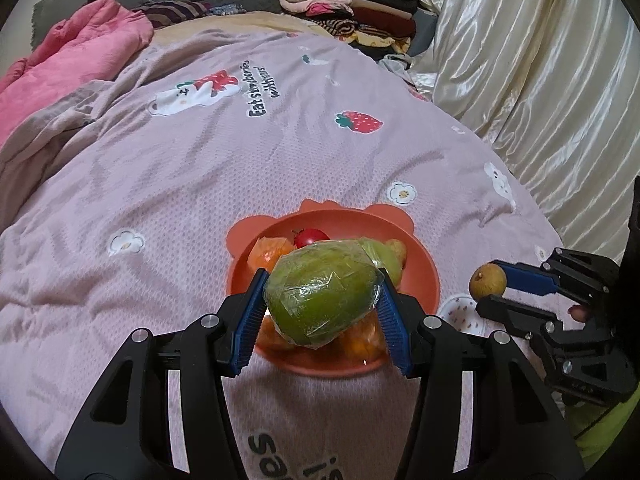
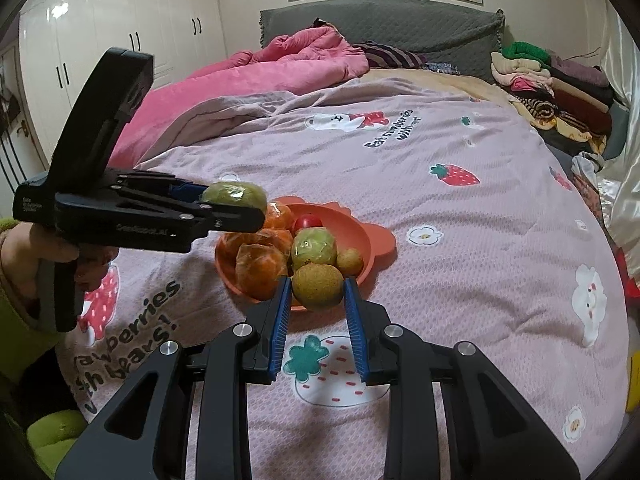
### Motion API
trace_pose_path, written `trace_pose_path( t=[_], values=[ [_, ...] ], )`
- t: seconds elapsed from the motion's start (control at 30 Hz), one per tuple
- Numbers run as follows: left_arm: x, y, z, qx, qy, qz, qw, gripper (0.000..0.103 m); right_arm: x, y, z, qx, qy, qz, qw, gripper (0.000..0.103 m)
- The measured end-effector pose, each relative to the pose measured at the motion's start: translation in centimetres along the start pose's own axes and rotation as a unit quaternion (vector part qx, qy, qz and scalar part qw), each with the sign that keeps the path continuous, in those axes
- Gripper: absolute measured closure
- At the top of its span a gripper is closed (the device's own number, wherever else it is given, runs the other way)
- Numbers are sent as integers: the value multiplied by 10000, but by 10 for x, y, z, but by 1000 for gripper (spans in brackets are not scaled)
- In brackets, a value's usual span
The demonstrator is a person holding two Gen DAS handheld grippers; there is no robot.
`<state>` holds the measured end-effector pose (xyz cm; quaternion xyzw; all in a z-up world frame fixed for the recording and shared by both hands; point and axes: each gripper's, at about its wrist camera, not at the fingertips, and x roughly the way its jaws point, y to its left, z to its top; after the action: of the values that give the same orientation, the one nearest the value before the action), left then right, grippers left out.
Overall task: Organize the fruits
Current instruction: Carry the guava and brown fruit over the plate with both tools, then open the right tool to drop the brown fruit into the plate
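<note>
So we've got both grippers loaded over the bed right now: our left gripper (image 1: 322, 300) has its blue pads clamped on a big green fruit wrapped in plastic film (image 1: 322, 290), held in the air right above the orange bowl (image 1: 424, 280), and from the right wrist view the same green fruit (image 2: 234, 196) sits at the tip of that gripper, over the near-left rim of the bowl (image 2: 380, 244). Our right gripper (image 2: 318, 300) is squeezed on a small brownish round fruit (image 2: 318, 285), fingers nearly together around it, just in front of the bowl's near edge; in the left wrist view that brown fruit (image 1: 487, 280) hangs off to the right of the bowl, above the pink strawberry-print quilt (image 1: 200, 180). Inside the bowl we can see a few plastic-wrapped oranges (image 2: 260, 270), a red tomato-looking thing (image 2: 308, 222) (hard to tell exactly, it's mostly hidden), another wrapped green fruit (image 2: 314, 252) and a small brown one (image 2: 349, 261) beside it. A pile of folded clothes (image 1: 348, 8) sits at the far end of the bed, near the cream curtain (image 1: 540, 60), and a bunched-up pink blanket (image 2: 280, 64) lies by the grey headboard
</note>
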<state>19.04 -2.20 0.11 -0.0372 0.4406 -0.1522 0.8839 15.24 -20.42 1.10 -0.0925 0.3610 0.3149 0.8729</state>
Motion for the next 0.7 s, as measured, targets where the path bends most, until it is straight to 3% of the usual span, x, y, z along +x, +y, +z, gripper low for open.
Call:
trace_pose_path(
  t=[0.7],
  values=[
    [34,9,12,32,187,-16,9998,58,23,-2,5,6,117,37,9999,77]
  ],
)
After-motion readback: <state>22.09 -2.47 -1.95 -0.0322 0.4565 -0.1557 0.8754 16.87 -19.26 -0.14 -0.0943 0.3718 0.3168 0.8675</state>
